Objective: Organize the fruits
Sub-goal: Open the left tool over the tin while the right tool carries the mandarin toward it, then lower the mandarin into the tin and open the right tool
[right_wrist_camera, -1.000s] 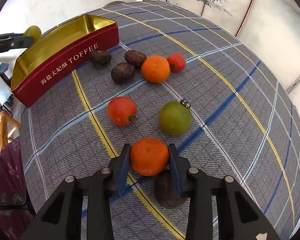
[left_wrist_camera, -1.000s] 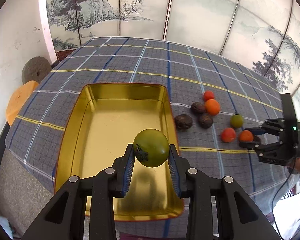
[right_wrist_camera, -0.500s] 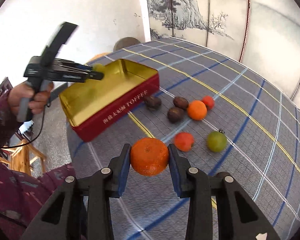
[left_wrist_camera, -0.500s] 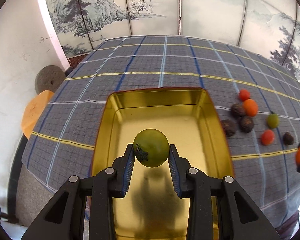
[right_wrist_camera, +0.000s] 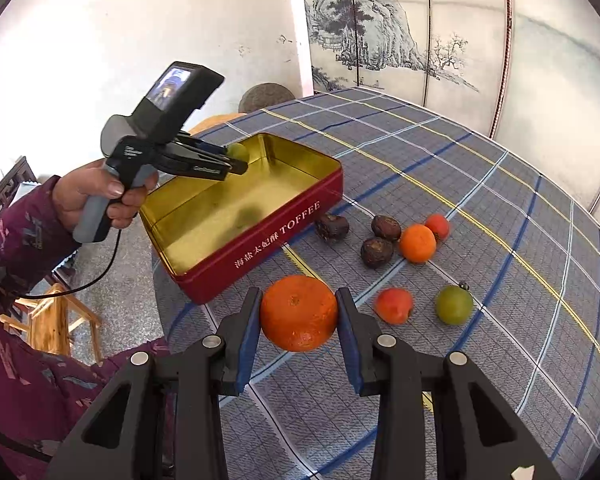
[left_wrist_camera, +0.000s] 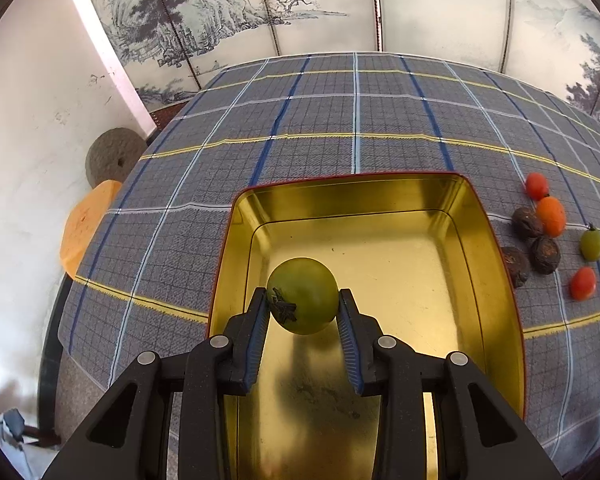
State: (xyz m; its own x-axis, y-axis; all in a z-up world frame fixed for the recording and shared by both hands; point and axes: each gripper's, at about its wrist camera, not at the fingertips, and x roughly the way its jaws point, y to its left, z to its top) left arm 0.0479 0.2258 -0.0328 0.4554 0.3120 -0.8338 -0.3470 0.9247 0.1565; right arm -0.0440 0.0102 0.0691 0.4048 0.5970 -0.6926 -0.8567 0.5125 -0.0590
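My left gripper point(left_wrist_camera: 303, 312) is shut on a green tomato point(left_wrist_camera: 302, 295) and holds it above the near part of the open gold-lined red toffee tin point(left_wrist_camera: 496, 248). From the right wrist view the left gripper point(right_wrist_camera: 236, 160) hovers over the tin point(right_wrist_camera: 268, 236) at its far left corner. My right gripper point(right_wrist_camera: 298, 320) is shut on an orange tangerine point(right_wrist_camera: 299, 312), held in the air above the tablecloth, to the right of the tin's near corner.
On the plaid cloth right of the tin lie three dark brown fruits point(right_wrist_camera: 377, 252), an orange tangerine point(right_wrist_camera: 417, 243), two red tomatoes point(right_wrist_camera: 394, 305) and a green tomato point(right_wrist_camera: 454, 304). A wooden stool point(right_wrist_camera: 52, 320) stands beyond the table's left edge.
My left gripper has moved further over the tin with the green tomato. My right gripper has lifted the tangerine off the cloth and drawn back, toward the tin.
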